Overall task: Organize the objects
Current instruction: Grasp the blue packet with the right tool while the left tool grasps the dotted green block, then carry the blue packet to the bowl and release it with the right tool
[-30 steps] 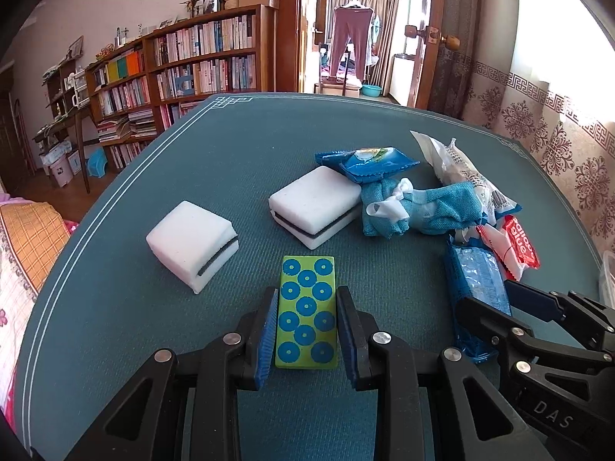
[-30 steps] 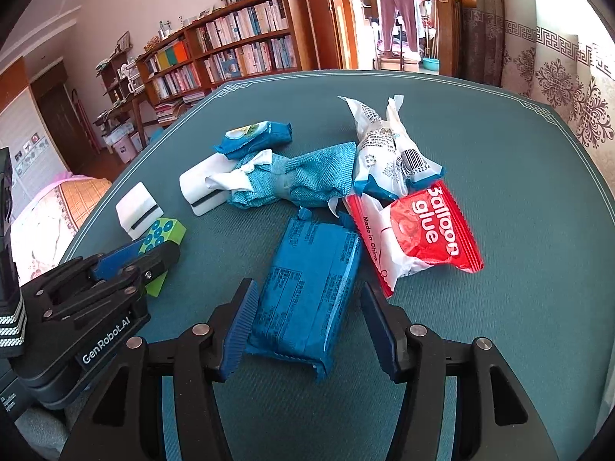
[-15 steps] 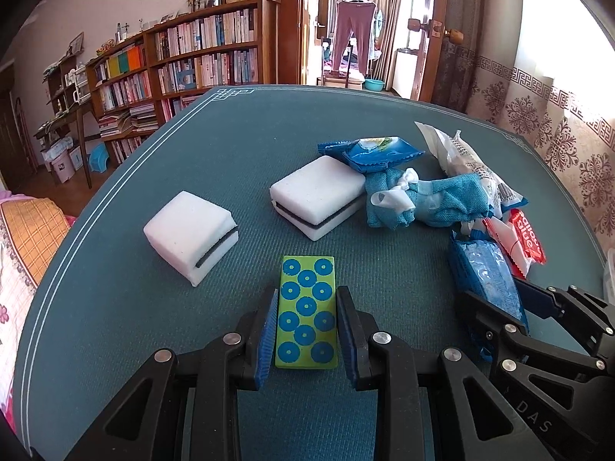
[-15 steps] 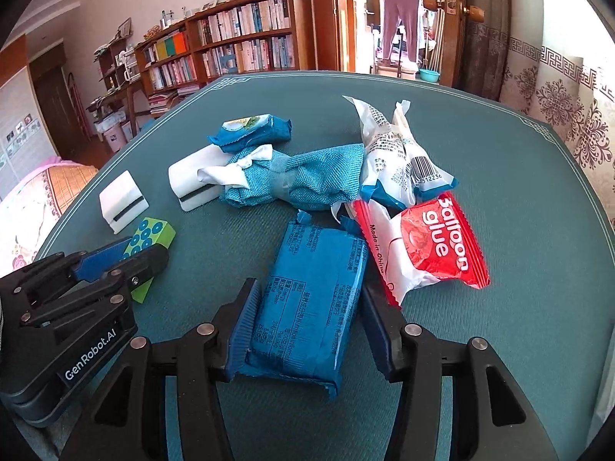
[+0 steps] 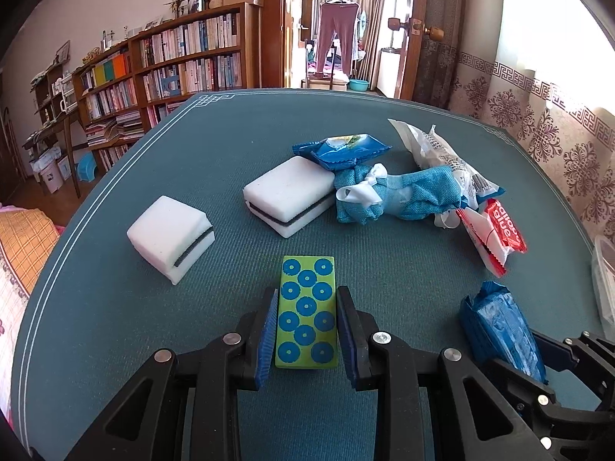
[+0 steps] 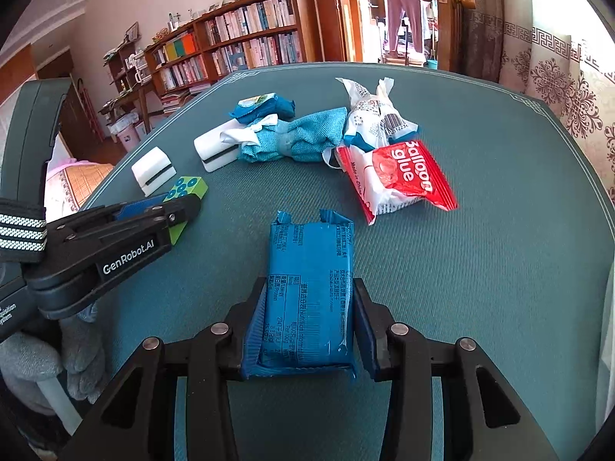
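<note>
My left gripper (image 5: 306, 319) is shut on a green block with blue dots (image 5: 307, 309), held just above the teal table (image 5: 230, 138); it also shows in the right wrist view (image 6: 188, 190). My right gripper (image 6: 309, 307) is shut on a blue snack packet (image 6: 311, 288), lifted clear of the pile; it also shows in the left wrist view (image 5: 499, 326). Two white sponges (image 5: 171, 232) (image 5: 288, 194) lie ahead of the left gripper.
A pile sits at the middle right: a blue cloth with a white bow (image 5: 392, 194), a blue pouch (image 5: 340, 148), a white bag (image 5: 442, 157) and a red balloon glue packet (image 6: 399, 176). A clear container (image 5: 603, 280) is at the right edge.
My right gripper closed on the blue snack packet and drew it back, away from the red packet. My left gripper kept its hold on the green block.
</note>
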`<state>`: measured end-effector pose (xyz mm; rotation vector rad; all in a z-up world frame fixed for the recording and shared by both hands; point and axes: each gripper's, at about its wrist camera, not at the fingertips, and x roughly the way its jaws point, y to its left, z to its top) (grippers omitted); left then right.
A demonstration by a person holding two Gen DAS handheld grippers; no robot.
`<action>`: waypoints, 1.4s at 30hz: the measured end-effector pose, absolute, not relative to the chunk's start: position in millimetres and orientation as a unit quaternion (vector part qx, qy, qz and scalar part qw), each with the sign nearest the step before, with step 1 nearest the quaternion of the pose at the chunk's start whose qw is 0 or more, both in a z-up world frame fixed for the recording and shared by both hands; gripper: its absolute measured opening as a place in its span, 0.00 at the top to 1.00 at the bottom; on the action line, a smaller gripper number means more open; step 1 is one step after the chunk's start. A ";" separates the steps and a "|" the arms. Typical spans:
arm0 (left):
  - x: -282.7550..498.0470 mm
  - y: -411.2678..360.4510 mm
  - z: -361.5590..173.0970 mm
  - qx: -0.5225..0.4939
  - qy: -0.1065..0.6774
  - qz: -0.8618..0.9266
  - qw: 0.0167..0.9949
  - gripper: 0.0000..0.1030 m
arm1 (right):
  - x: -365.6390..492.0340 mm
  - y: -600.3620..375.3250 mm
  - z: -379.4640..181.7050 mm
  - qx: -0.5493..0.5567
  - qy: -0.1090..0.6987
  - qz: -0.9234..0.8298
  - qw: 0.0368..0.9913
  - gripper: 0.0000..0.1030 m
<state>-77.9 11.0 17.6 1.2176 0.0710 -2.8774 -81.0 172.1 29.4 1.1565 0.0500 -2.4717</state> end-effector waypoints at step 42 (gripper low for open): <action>-44.0 108.6 26.8 0.411 0.002 -0.901 -0.142 0.70 | -16.8 376.0 85.1 0.348 -0.086 -0.933 0.004 0.58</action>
